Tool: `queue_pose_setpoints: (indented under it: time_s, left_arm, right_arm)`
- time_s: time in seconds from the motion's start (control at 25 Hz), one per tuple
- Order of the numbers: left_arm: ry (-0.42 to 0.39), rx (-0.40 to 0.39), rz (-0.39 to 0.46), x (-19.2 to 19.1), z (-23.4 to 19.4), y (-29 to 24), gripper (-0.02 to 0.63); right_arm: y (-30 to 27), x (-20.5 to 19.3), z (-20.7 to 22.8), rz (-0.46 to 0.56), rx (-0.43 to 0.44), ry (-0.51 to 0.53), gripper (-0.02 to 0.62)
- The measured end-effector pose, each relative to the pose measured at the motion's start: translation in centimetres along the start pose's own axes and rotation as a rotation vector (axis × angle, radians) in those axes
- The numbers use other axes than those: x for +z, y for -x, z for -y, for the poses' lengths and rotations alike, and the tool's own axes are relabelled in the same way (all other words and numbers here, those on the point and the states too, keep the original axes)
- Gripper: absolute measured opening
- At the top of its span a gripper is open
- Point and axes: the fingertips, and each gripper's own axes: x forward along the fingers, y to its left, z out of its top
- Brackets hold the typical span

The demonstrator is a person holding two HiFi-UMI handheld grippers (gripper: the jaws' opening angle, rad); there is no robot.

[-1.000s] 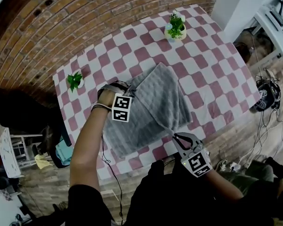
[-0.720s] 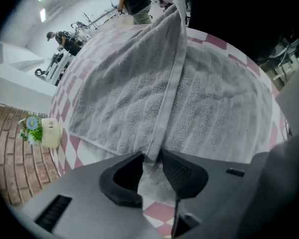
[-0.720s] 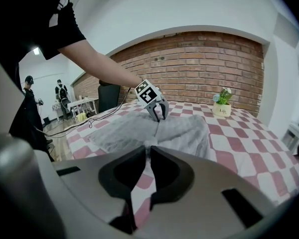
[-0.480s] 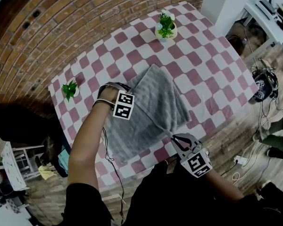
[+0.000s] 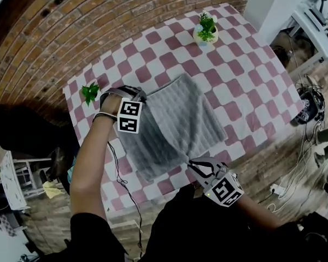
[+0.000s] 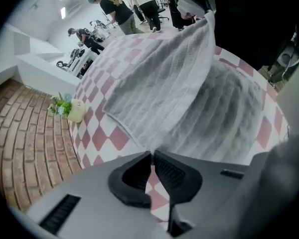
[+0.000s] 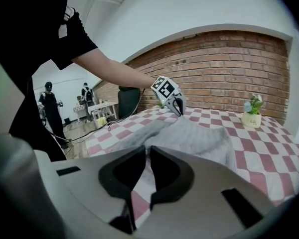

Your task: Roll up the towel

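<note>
Towel [image 5: 175,119], grey ribbed terry, lies folded on checked tablecloth [image 5: 246,91].

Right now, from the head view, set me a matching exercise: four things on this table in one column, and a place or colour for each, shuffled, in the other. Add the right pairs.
Things:
1. towel
2. flowering plant in a white pot
3. small green plant
4. tablecloth

Places and colours:
A. far left corner
B. red-and-white checks
C. grey, in the middle
D. far right corner

Pairs: 1-C, 2-D, 3-A, 4-B.
</note>
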Motion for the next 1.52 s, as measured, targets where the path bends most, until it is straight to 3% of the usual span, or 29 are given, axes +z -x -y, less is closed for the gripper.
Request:
queue_pose_setpoints:
  time_s: [0.12, 0.44, 0.6, 0.76, 0.8, 0.84, 0.88, 0.92, 1.0, 1.2, 1.36, 1.52]
  left_arm:
    - [0.027, 0.016, -0.041, -3.3, 1.6, 1.2, 0.023]
    - [0.150, -0.036, -0.124, -10.4, 9.4, 1.4, 0.023]
    - [0.206, -0.051, -0.142, -12.6, 12.5, 0.6, 0.023]
    - [0.276, -0.038, -0.139, -13.6, 14.9, -1.0, 0.034]
    - [0.318, -0.029, -0.131, -13.7, 15.4, -1.2, 0.060]
    - [0.357, -0.016, -0.123, -13.8, 15.7, -1.3, 0.129]
    - [0.392, 0.001, -0.116, -13.8, 16.1, -1.3, 0.140]
    - [0.426, 0.023, -0.110, -13.8, 16.4, -1.0, 0.155]
    - [0.513, 0.078, -0.080, -13.3, 16.9, -0.1, 0.241]
    - [0.767, 0.211, 0.092, -8.3, 19.0, 4.2, 0.285]
    - [0.950, 0.225, 0.241, -1.2, 22.2, 6.6, 0.284]
    - [1.074, 0.190, 0.319, 5.2, 25.1, 7.4, 0.273]
  right_arm:
    - [-2.3, 0.3, -2.8, -0.034, 0.088, 0.031, 0.032]
    - [-9.2, 2.0, -10.3, -0.049, 0.288, 0.106, 0.032]
    - [-12.4, 2.6, -14.0, -0.061, 0.367, 0.159, 0.032]
    - [-15.2, 0.2, -16.6, -0.151, 0.451, 0.232, 0.035]
    - [-15.5, -0.6, -16.9, -0.175, 0.469, 0.259, 0.059]
    - [-15.5, -1.0, -17.0, -0.186, 0.479, 0.283, 0.133]
    - [-15.2, -1.1, -16.7, -0.178, 0.479, 0.299, 0.191]
    - [-14.7, -1.0, -16.3, -0.157, 0.470, 0.305, 0.207]
    - [-13.3, -0.3, -14.5, -0.107, 0.435, 0.290, 0.213]
    - [-9.1, -0.3, -7.8, -0.028, 0.331, 0.288, 0.213]
    - [-5.2, -4.4, -2.5, -0.142, 0.289, 0.415, 0.213]
    - [-2.2, -9.0, 1.5, -0.308, 0.263, 0.670, 0.213]
